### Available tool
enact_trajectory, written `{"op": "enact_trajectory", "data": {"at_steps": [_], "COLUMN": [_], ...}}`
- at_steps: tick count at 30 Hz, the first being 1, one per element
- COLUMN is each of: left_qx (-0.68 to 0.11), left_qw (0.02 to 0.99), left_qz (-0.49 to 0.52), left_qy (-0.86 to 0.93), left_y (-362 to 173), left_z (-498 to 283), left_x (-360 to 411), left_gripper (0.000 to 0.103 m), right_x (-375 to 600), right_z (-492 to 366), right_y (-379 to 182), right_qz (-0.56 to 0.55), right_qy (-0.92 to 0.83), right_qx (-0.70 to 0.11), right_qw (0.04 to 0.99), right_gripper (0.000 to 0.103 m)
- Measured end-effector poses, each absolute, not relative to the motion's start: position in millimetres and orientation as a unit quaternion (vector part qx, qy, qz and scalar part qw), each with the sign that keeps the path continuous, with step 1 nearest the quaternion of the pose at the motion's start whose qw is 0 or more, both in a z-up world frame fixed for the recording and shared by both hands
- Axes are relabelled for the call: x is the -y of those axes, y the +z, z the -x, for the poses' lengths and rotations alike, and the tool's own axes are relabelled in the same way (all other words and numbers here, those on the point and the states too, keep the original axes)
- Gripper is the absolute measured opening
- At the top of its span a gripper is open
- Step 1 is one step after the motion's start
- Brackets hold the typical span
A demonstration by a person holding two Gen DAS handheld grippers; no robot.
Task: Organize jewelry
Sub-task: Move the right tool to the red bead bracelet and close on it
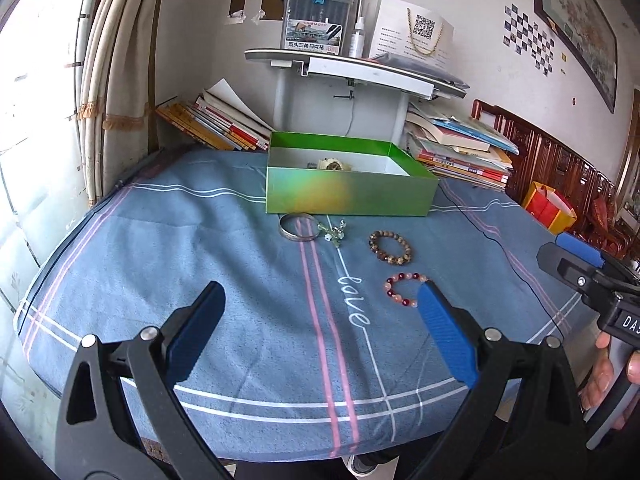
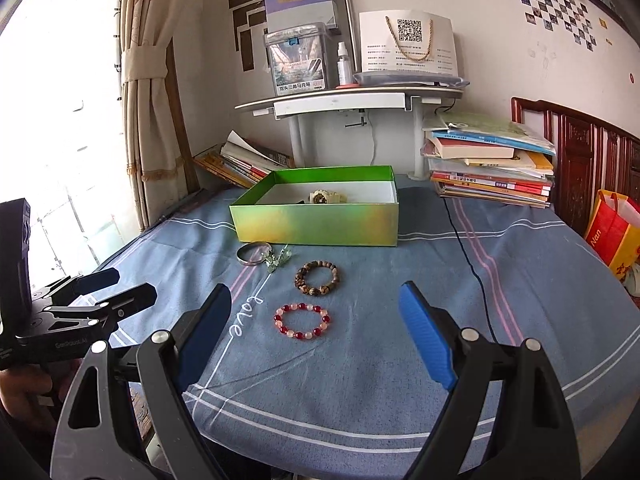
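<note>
An open green box (image 1: 348,194) (image 2: 316,220) stands at the back of the blue cloth, with a pale watch (image 1: 332,165) (image 2: 322,197) inside. In front of it lie a silver bangle (image 1: 298,227) (image 2: 253,253), a green-beaded trinket (image 1: 334,233) (image 2: 278,259), a brown bead bracelet (image 1: 391,247) (image 2: 318,278) and a red-and-pink bead bracelet (image 1: 404,290) (image 2: 302,322). My left gripper (image 1: 320,300) hovers open over the near cloth, holding nothing. My right gripper (image 2: 316,304) is open too, and the red-and-pink bracelet shows between its fingers, untouched. Each gripper appears at the edge of the other's view.
Book stacks (image 2: 492,168) (image 1: 224,124) flank a white shelf stand (image 1: 360,72) behind the box. A black cable (image 2: 468,256) runs across the cloth on the right. A wooden headboard (image 2: 580,152) and a red-yellow bag (image 2: 612,232) stand at the right; a curtain (image 2: 148,100) hangs left.
</note>
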State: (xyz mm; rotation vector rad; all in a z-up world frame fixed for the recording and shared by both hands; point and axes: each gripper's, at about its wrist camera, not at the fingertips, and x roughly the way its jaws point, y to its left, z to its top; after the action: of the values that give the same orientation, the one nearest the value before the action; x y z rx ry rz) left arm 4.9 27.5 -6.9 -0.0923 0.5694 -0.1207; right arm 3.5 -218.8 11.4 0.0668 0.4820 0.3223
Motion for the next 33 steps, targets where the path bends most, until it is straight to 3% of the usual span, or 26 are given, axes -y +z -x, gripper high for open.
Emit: {"op": "enact_trajectory", "data": {"at_steps": [12,17,24,33], "left_qx": [-0.292,-0.300,-0.308,-0.321], "left_qw": [0.953,0.951,0.948,0.943], "left_qz": [0.044,0.047,0.052,0.055], "left_qy": [-0.063,-0.063,-0.062,-0.063], "left_y": [-12.3,-17.0,-20.8,-26.9], "left_z": [-19.2,-29.5,-44.4,-66.9], "left_x": [-25.7,-26.7,-28.2,-29.1], "left_gripper": [0.096,0.096,0.096,0.096], "right_x": [215.6,208.2,186.9,171.3], "right_z": [-21.8,-59.7,-105.7,-133.1], "right_y": [-2.7,-29.0,-64.7,-82.9], "right_qz": [-0.026,-0.020,0.013,0.040], "right_qy": [0.153,0.166,0.172,0.176], "right_qx": [-0.259,-0.324,-0.388,-0.415], "right_qw": [0.953,0.931,0.905,0.892], "right_gripper": [0.084,0.082,0.048,0.015]}}
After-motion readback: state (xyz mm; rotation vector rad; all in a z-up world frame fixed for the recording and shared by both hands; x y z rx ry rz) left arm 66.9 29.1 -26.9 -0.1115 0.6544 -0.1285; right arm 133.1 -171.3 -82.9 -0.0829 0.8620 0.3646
